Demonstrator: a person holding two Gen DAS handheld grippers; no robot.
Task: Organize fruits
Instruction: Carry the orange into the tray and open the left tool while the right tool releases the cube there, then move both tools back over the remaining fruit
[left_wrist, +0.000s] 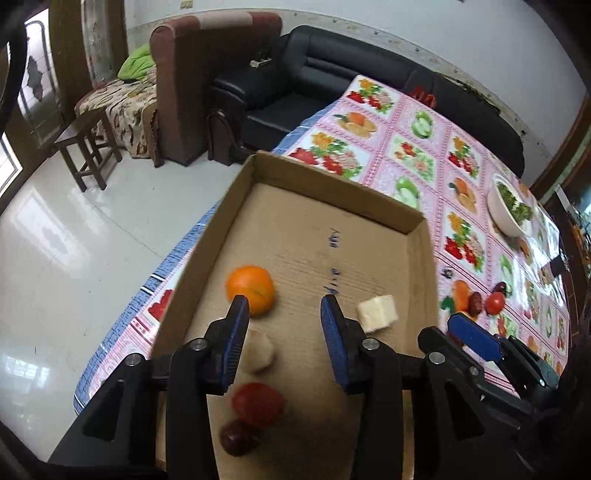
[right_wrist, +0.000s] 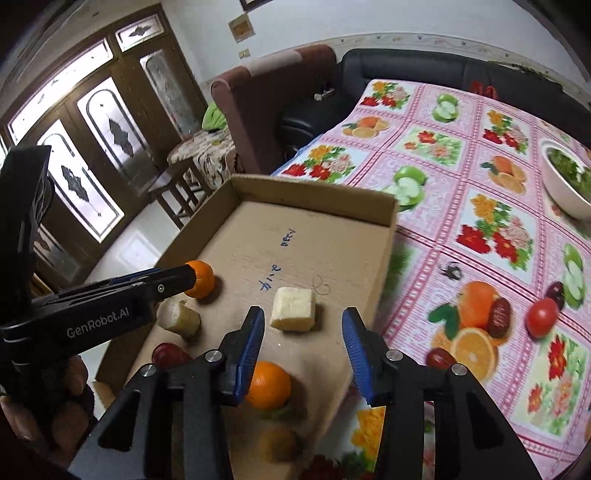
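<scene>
A shallow cardboard box (left_wrist: 332, 195) (right_wrist: 314, 192) sits on the table's left edge. In it lie an orange (left_wrist: 251, 290) (right_wrist: 201, 282), a pale cut chunk (left_wrist: 377, 313) (right_wrist: 293, 309), a peeled pale piece (left_wrist: 258, 349) (right_wrist: 177, 317), a red tomato (left_wrist: 258, 402) and a dark red date (left_wrist: 238, 437). A second orange (right_wrist: 267, 384) lies near the front. My left gripper (left_wrist: 284, 302) (right_wrist: 192, 273) is open and empty above the box floor. My right gripper (right_wrist: 303, 317) (left_wrist: 458, 321) is open and empty over the box. A tomato (right_wrist: 541, 317) and dates (right_wrist: 498, 317) lie on the cloth.
The table has a pink fruit-print cloth (right_wrist: 480, 166). A white bowl of greens (right_wrist: 567, 184) (left_wrist: 506, 206) stands at the far right. A black sofa (left_wrist: 314, 74), a brown armchair (left_wrist: 207, 74) and a wooden stool (left_wrist: 86, 147) stand beyond the table.
</scene>
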